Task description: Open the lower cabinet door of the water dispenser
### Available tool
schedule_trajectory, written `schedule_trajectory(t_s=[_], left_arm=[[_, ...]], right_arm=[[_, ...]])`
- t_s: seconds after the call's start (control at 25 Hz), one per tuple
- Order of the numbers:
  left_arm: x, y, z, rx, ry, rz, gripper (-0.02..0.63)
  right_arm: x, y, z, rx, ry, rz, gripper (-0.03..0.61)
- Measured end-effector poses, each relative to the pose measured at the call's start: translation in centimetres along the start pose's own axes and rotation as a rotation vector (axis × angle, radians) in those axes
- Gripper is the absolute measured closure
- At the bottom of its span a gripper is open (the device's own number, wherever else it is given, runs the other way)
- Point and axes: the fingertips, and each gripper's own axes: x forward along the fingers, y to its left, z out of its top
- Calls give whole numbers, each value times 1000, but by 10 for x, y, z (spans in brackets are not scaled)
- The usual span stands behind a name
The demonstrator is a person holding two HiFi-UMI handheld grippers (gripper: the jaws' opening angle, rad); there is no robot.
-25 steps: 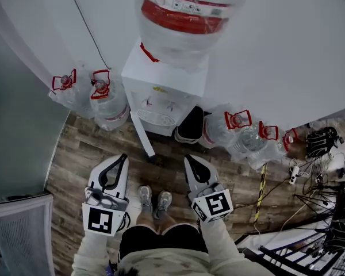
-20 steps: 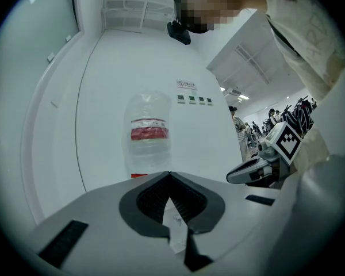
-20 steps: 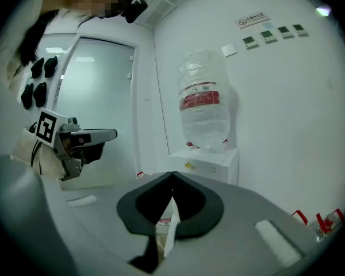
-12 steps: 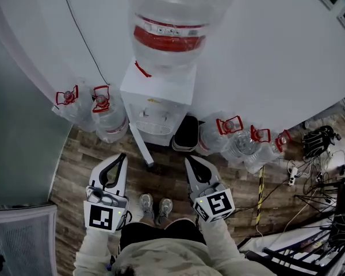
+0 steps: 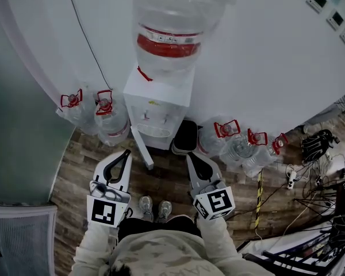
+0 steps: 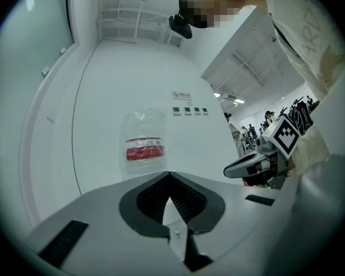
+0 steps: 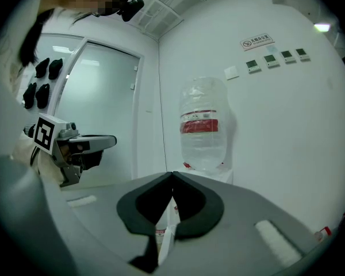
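Both claws are pressed together and pinch nothing. In the head view the left gripper [image 5: 126, 153] sits at eleven o'clock from the person's shoes [image 5: 154, 207] and the right gripper [image 5: 190, 156] at one o'clock. Both point toward the water dispenser [image 5: 158, 99] at twelve o'clock, which carries a large bottle [image 5: 167, 33] on top. A narrow white strip runs from the dispenser's lower left front toward the person. I judge it to be the lower cabinet door [image 5: 141, 148], swung out and seen edge-on, though the steep angle leaves some doubt. Spare bottles [image 5: 106, 112] with red handles stand just beside it at nine o'clock. A black bin [image 5: 185, 137] stands at the dispenser's three o'clock side.

In the left gripper view the jaw tips meet. The bottle [image 6: 145, 142] shows at twelve o'clock above them and the right gripper [image 6: 227, 170] at three o'clock. The cabinet is hidden behind the jaws.

In the right gripper view the tips again touch, below the bottle [image 7: 202, 125], and the left gripper [image 7: 112, 140] is at nine o'clock.

Risk: if that strip is the door, it juts between the two claws. A careless swing or step could knock it back, or push it against the spare bottles.
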Motion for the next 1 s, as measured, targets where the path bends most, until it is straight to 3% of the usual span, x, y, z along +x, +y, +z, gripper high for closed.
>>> schedule_trajectory(t_s=[1.0], left_arm=[[-21, -15, 34, -10, -73, 29, 611]], right_arm=[[-28, 23, 44, -59, -83, 28, 569]])
